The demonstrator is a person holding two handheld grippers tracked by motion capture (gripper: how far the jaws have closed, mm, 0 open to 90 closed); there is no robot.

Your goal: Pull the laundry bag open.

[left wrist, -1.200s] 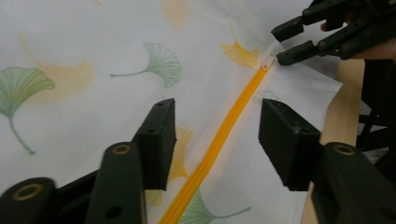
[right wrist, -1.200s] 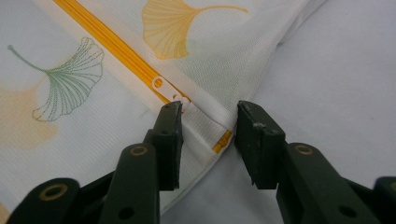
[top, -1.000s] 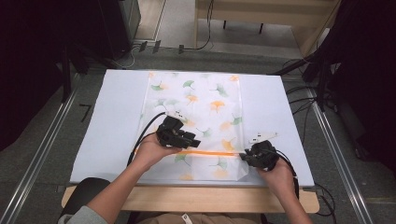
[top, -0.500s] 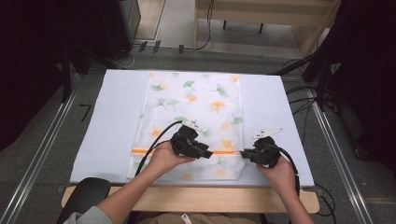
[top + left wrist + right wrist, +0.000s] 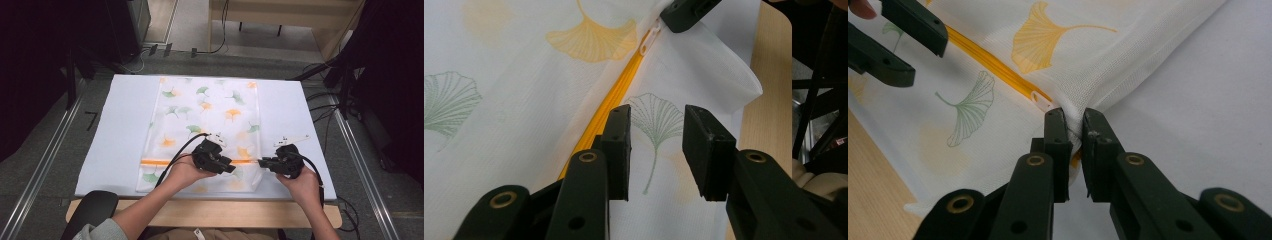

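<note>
A white mesh bag (image 5: pixel 205 115) printed with ginkgo leaves lies flat on the table, its orange zipper (image 5: pixel 155 161) running across near the front. My left gripper (image 5: pixel 231 169) hovers over the zipper (image 5: pixel 616 95) right of the middle. Its jaws have just been closing and still stand apart, with only flat fabric below them (image 5: pixel 656 120). My right gripper (image 5: pixel 261 162) is shut on the bag's right edge at the zipper's end (image 5: pixel 1072 117), having tightened within the last second. The white zipper pull (image 5: pixel 1040 100) lies just ahead of its jaws.
A white mat (image 5: pixel 115 130) covers the table, with a strip of wooden edge (image 5: pixel 250 212) at the front. Metal rails (image 5: pixel 45 160) run along both sides. Cables (image 5: pixel 330 100) lie on the floor at the right. A chair arm (image 5: pixel 92 210) sits at bottom left.
My left gripper has moved right along the zipper and a little nearer the front edge, ending close to the right gripper. The right gripper has stayed in place.
</note>
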